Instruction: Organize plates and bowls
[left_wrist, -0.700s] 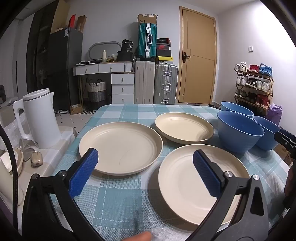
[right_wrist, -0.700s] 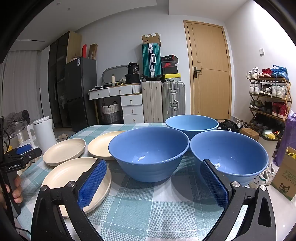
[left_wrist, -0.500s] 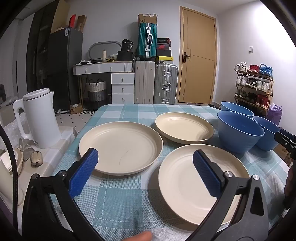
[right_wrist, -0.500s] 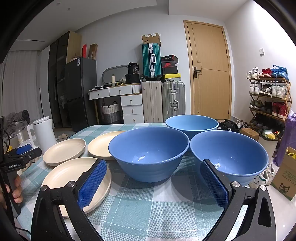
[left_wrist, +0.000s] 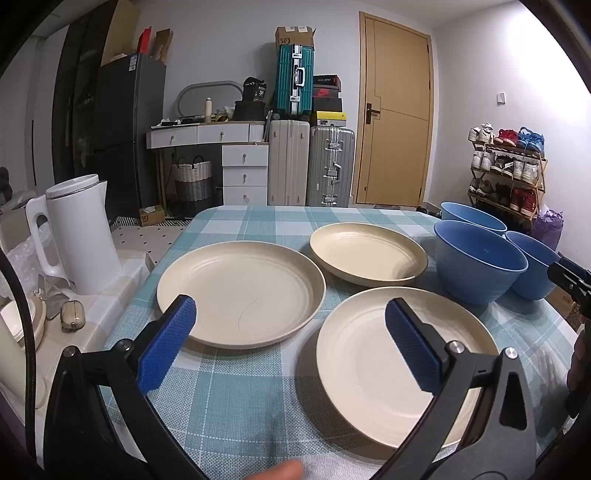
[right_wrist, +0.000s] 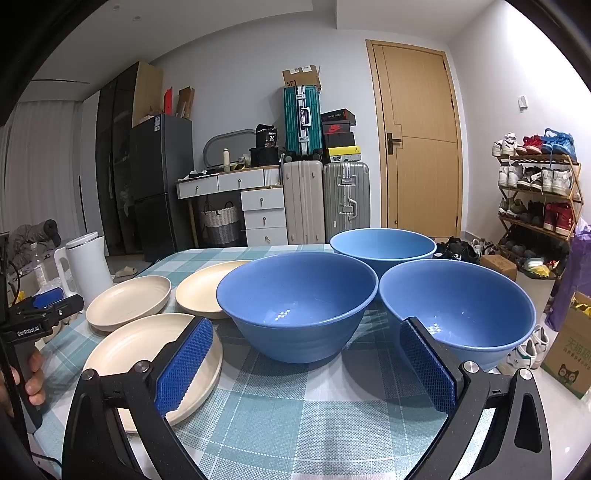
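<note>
A: Status of containers?

B: Three cream plates, three blue bowls, all bare inside, all on checked tablecloth (left_wrist: 258, 398). Landmark: middle bowl (right_wrist: 297, 306). Near plate (left_wrist: 369, 369) just left of it, far plate (left_wrist: 369, 253) behind-left, left plate (left_wrist: 240, 291) further left. Rear bowl (right_wrist: 382, 245) behind, right bowl (right_wrist: 456, 306) just beside on right (touching or not: cannot tell).

A: Grippers?

B: Left gripper (left_wrist: 290, 326) spread wide, nothing pinched, above plates. Right gripper (right_wrist: 304, 360) spread wide too, before middle bowl, apart from it.
</note>
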